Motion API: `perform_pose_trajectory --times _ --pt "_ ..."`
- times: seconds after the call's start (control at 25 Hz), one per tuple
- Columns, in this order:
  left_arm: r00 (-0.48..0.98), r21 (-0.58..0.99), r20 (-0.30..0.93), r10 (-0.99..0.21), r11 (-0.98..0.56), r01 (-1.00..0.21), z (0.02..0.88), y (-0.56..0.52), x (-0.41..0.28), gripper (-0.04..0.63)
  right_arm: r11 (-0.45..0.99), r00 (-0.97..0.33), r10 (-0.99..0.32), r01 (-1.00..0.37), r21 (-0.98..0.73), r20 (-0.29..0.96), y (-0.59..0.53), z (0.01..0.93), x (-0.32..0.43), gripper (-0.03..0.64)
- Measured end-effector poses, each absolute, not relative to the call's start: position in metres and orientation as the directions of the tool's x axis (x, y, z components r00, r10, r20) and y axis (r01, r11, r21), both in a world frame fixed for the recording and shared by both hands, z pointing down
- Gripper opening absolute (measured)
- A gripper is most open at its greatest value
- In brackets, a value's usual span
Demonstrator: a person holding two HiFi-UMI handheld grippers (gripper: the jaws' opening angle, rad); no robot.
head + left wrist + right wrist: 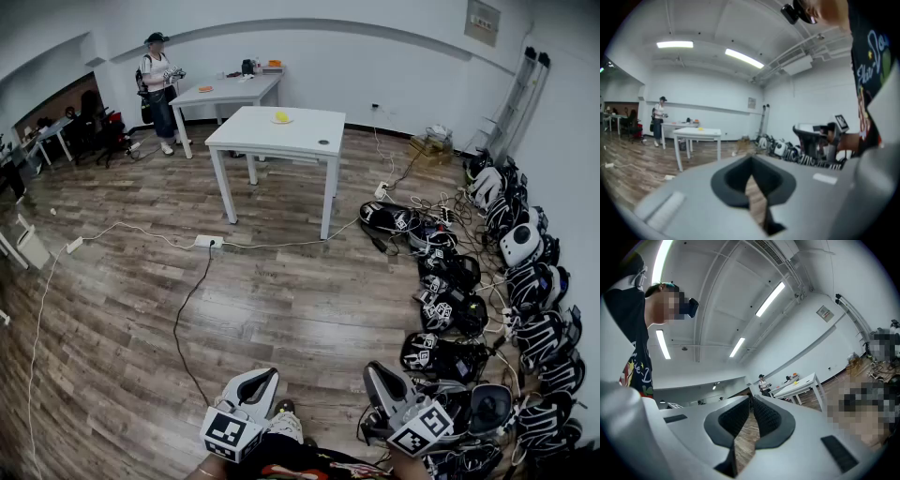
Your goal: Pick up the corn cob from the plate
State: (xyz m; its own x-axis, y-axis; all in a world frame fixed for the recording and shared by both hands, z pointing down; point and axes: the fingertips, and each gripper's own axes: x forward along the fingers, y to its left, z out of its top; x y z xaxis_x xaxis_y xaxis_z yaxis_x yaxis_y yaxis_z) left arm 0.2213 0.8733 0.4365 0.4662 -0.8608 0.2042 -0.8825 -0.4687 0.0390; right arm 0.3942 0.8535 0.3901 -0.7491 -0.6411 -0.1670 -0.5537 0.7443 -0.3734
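A yellow corn cob (281, 116) lies on a small plate (281, 121) on the white table (272, 137) far across the room. The cob shows as a small yellow spot in the left gripper view (700, 128) and in the right gripper view (796, 382). Both grippers are held low, close to my body and far from the table. My left gripper (272, 373) (751, 159) is shut, its tips touching with nothing between them. My right gripper (373, 369) (751, 398) is shut and empty too, its ribbed pads meeting at the tip.
A person (157, 89) stands by a second white table (230, 91) at the back left. Several spare grippers and headsets (487, 309) crowd the floor along the right wall. A cable and power strip (204, 242) cross the wooden floor before the table. Boxes (431, 145) sit at the back right.
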Motion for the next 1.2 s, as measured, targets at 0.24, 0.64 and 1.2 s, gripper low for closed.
perform_pose_trajectory --times 0.24,0.64,1.2 --pt "0.503 0.062 0.195 -0.842 -0.502 -0.863 0.461 0.787 0.218 -0.002 0.700 -0.714 -0.682 -0.572 -0.428 -0.159 0.768 0.408 0.392 0.017" --pt "0.504 0.057 0.073 -0.860 -0.501 -0.863 0.416 0.535 0.166 -0.002 0.768 -0.746 -0.631 -0.563 -0.306 -0.212 0.536 0.353 0.326 0.017" --pt "0.466 0.060 0.086 -0.881 -0.462 -0.885 0.416 0.283 0.118 -0.002 0.755 -0.802 -0.588 -0.496 -0.429 -0.108 0.265 0.422 0.255 0.017"
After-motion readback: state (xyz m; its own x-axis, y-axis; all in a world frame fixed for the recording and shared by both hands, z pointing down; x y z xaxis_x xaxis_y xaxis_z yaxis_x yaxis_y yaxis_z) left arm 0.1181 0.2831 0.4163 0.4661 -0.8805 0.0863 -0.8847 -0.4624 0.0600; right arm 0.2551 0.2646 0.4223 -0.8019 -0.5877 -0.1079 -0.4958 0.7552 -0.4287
